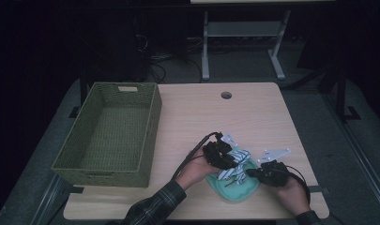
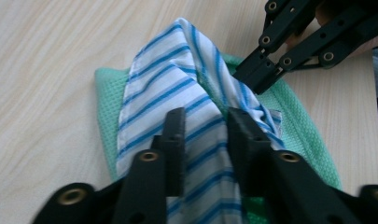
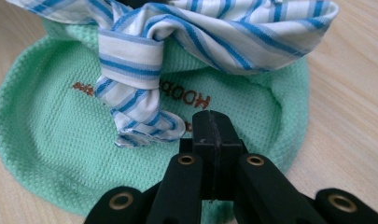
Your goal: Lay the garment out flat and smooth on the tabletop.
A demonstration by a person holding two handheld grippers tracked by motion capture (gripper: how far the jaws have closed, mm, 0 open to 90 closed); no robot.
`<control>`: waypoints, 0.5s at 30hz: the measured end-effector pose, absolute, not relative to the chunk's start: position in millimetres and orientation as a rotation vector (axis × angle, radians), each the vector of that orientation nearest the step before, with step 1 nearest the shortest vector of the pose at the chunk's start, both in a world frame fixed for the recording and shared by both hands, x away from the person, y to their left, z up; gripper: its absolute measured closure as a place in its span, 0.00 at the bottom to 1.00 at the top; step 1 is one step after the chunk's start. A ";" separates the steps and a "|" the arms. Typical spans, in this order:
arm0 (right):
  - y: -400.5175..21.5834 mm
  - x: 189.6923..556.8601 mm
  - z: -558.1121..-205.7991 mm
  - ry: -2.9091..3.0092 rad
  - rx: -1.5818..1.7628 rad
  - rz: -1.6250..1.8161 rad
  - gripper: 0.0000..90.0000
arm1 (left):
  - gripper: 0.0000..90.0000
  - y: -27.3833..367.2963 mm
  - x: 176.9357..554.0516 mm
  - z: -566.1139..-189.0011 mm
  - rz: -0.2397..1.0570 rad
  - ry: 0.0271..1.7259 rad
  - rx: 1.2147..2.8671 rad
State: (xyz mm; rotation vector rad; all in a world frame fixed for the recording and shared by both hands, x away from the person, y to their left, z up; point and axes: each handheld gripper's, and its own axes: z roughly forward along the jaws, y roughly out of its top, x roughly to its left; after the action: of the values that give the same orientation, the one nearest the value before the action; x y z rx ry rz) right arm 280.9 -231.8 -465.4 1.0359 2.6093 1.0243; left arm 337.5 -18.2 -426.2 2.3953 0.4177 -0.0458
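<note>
Woven green wicker basket point(image 1: 110, 133) stands empty at the desk's point(image 1: 253, 117) left side. Nearer the middle, the left gripper point(image 2: 205, 122) has its fingers pinching a ridge of the blue-and-white striped cloth point(image 2: 177, 88), probably to lift it off the mint-green waffle-knit cloth point(image 3: 60, 154). Rightmost, the right gripper point(image 3: 210, 126) rests with fingers closed, apparently on the green cloth's edge, pinning it down.

The striped cloth point(image 2: 177, 88) is white with blue stripes, some darker, some paler; the cloth beneath it point(image 3: 60, 154) is mint green in a waffle weave, with brown-orange lettering; the basket point(image 1: 110, 133) is olive green and woven; the table point(image 1: 253, 117) is pale wood grain; both grippers point(image 1: 220, 157) point(image 1: 267, 173) are black; the person's sleeve point(image 1: 155, 204) is dark plaid.
</note>
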 end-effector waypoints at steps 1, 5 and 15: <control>-231.8 280.9 -465.2 2.611 1.038 1.023 1.00 | 0.86 -18.3 337.2 -426.3 -0.047 0.410 2.400; -231.7 280.8 -465.3 2.610 1.036 1.022 1.00 | 0.99 -17.4 336.4 -424.6 -0.052 0.399 2.407; -229.3 274.9 -454.6 2.588 0.997 1.085 1.00 | 0.99 0.0 339.3 -401.1 0.012 0.421 2.349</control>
State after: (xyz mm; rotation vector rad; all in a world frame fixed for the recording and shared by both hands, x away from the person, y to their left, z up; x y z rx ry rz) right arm 274.9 -229.3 -454.6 0.9968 2.5876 1.0851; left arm 339.3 0.0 -401.1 2.3493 0.4214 0.0121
